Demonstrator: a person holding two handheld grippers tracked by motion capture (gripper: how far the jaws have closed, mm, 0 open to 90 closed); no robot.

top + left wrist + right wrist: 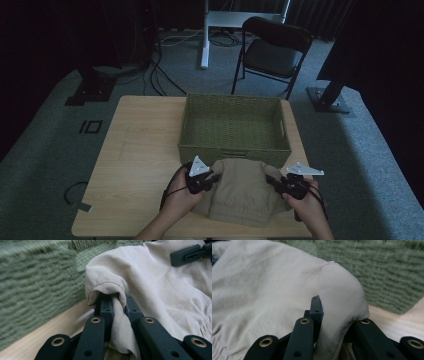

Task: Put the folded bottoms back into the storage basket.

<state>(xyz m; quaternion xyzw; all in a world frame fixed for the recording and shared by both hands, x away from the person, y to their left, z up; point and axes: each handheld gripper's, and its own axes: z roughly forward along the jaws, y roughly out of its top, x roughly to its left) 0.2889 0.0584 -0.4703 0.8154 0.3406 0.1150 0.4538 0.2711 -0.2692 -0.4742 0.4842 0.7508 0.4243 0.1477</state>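
Observation:
A beige cloth garment (pixel 241 192) with a gathered elastic hem lies at the front of the wooden table (pixel 135 165), just before a green woven basket (pixel 233 126). My left gripper (pixel 214 178) is shut on the garment's left edge; in the left gripper view the beige cloth (pixel 155 287) is pinched in a fold between the black jaws of my left gripper (pixel 117 306). My right gripper (pixel 272 181) is shut on the right edge, with the cloth (pixel 274 290) draped over my right gripper (pixel 332 312). The other gripper's jaw (pixel 186 255) shows across the cloth.
The basket wall (pixel 37 287) stands close behind the cloth and the basket is empty. A black folding chair (pixel 274 50) and a white desk leg (pixel 205 35) stand beyond the table. Cables lie on the grey carpet at left. Bare tabletop (pixel 145 145) lies left of the basket.

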